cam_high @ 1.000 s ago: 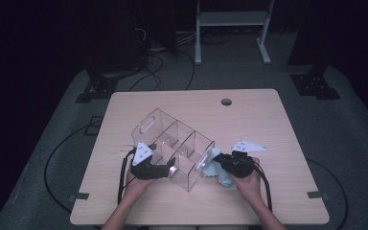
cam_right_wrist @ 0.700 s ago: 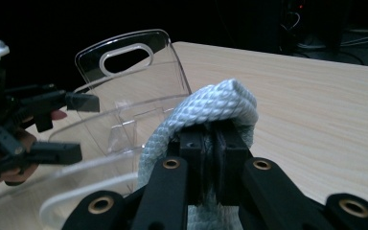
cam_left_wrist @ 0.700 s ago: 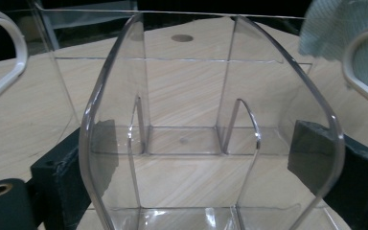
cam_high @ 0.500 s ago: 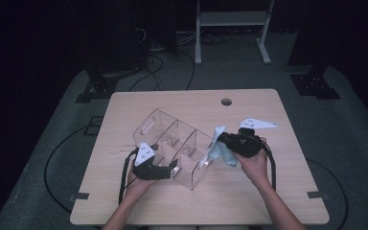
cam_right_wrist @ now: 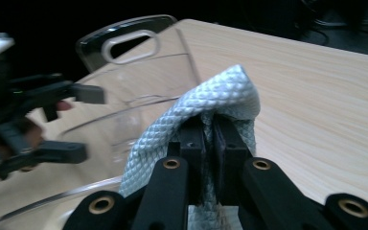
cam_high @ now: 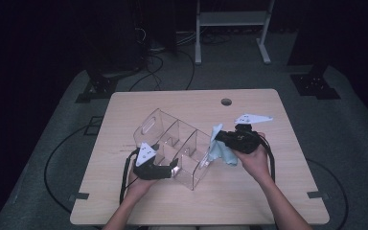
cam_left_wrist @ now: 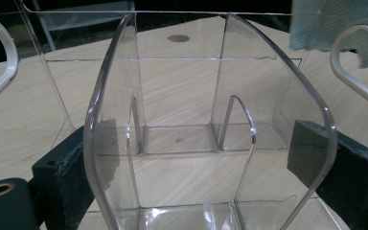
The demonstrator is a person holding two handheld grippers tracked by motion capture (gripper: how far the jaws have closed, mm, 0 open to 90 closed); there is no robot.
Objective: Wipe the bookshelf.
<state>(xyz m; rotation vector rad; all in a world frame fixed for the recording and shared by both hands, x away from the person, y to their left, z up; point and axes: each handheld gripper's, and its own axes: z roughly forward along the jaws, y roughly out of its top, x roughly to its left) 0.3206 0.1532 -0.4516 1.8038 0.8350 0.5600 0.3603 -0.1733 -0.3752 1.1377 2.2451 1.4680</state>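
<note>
A clear plastic organizer [cam_high: 172,136] with several compartments and a handle slot lies at the middle of the wooden table [cam_high: 278,191]. My left gripper [cam_high: 173,167] is at its near end; in the left gripper view both black pads [cam_left_wrist: 62,177] press on the sides of the organizer's curved wall [cam_left_wrist: 211,143]. My right gripper [cam_high: 219,136] hangs above the table just right of the organizer, shut on a light blue cloth [cam_high: 224,152]. In the right gripper view the cloth [cam_right_wrist: 220,96] folds over the closed fingertips, and the left gripper [cam_right_wrist: 76,122] shows beyond it.
A round cable hole [cam_high: 226,101] sits near the table's far edge. Black cables trail from both grippers over the near half of the table. A white metal stand [cam_high: 230,19] and more cables are on the dark floor behind the table.
My right gripper has risen off the table with the cloth and shifted slightly away from the near edge. The left gripper and the organizer have kept still.
</note>
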